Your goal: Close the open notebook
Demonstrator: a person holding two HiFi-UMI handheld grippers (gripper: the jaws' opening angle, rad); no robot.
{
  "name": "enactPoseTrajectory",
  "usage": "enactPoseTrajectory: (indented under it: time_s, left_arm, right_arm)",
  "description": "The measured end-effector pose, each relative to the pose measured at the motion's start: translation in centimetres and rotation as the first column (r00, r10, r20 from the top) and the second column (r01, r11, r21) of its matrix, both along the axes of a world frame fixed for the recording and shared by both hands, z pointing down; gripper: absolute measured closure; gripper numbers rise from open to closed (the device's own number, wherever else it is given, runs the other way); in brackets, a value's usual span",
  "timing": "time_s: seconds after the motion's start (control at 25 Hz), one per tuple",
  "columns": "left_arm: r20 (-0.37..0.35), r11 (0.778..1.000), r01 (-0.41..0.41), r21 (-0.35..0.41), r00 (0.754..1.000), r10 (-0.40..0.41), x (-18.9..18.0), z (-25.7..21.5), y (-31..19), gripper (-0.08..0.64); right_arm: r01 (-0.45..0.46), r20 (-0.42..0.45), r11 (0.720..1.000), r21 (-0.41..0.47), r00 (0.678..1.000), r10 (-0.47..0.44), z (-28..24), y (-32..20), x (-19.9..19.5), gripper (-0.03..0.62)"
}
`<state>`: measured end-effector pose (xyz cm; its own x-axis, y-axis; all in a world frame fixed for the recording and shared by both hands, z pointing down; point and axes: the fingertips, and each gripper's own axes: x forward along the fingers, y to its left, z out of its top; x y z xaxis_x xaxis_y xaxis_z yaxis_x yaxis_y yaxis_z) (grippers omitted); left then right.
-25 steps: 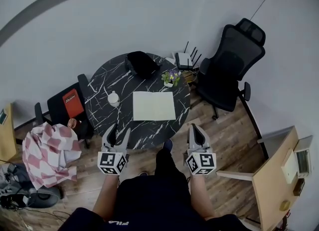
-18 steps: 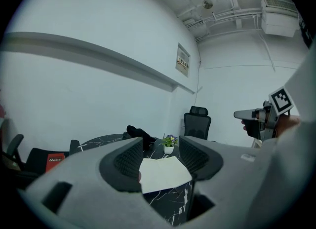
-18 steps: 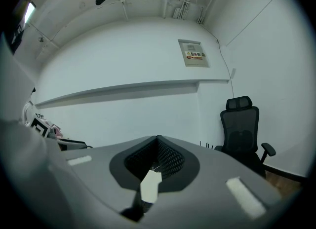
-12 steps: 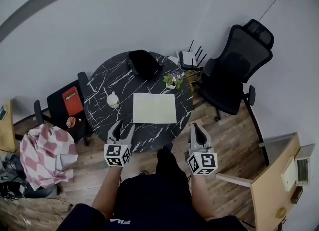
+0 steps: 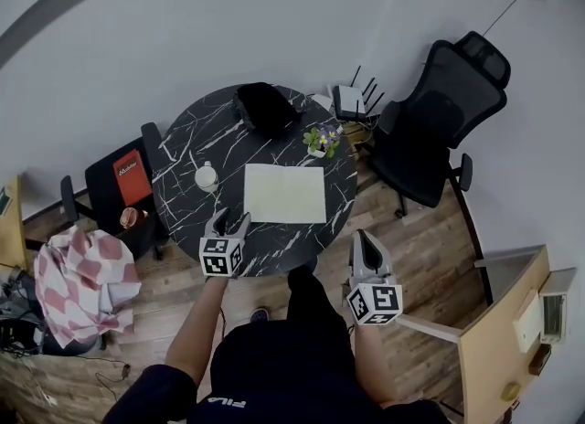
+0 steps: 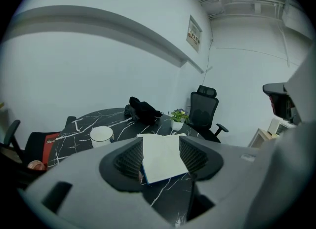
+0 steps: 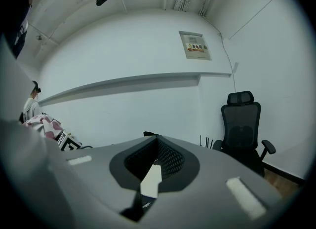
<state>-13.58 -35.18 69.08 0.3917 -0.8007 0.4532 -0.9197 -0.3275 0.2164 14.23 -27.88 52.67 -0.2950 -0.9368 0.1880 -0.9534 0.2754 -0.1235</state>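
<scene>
1. The room has a plain white wall [image 5: 137,38] and a wood-plank floor [image 5: 430,258]. A round black table [image 5: 183,153] veined in white like marble stands close to the wall.
2. At the far left a pink-and-white checked cloth [image 5: 78,285] lies in a heap. Beside it, a small black chair [image 5: 128,180] with a red item on its seat stands against the table's left edge.
3. On the table, from left to right, are:
   - a white mug [image 5: 207,176];
   - a black bundle [image 5: 263,107] at the far edge;
   - the notebook [image 5: 284,193];
   - a small potted plant [image 5: 320,142] just beyond the notebook's far right corner.
4. Right of the table stand a white router [image 5: 350,100] with antennas, a black office chair [image 5: 439,121] and the corner of a wooden desk [image 5: 503,322].
5. The notebook lies open and flat, pale blank pages up, on the near right part of the table, straight ahead of the person.
   - Its long axis runs left to right in the head view, along the table's near edge.
   - Its short sides point away from the person toward the wall.
   - The left gripper view shows a blue cover edge under its near corner.
6. The left gripper [image 5: 231,221] is over the table's near rim, close to the notebook's near left corner, and no contact shows. Its jaws stand wide apart with nothing between the pads. The notebook shows beyond them.
7. The right gripper [image 5: 364,238] is off the table, over the floor right of the near rim. Its jaw tips meet and it holds nothing.
</scene>
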Motion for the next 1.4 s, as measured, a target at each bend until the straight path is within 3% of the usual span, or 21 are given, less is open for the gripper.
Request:
enactPoseTrajectory:
  time_s: [0.36,0.64,1.4]
  left_arm:
    - [0.015,0.986,-0.017,-0.169,1.0,0.019,0.4,7.1,-2.0,0.333]
    - [-0.012,0.955,-0.026,-0.297,1.0,0.023,0.7,11.6,-3.3,0.312]
    - [-0.112,0.892,-0.041,-0.45,0.994,-0.011,1.1,16.1,-3.8,0.298]
  right_arm:
    - [0.022,-0.026,1.0,-0.021,0.999,-0.022,0.8,0.0,-0.2,0.581]
    - [0.031,-0.024,0.999,-0.035,0.999,-0.032,1.1,-0.3,-0.3,0.581]
    - [0.037,-0.021,0.995,-0.095,0.999,-0.039,3.3,-0.4,0.0,0.581]
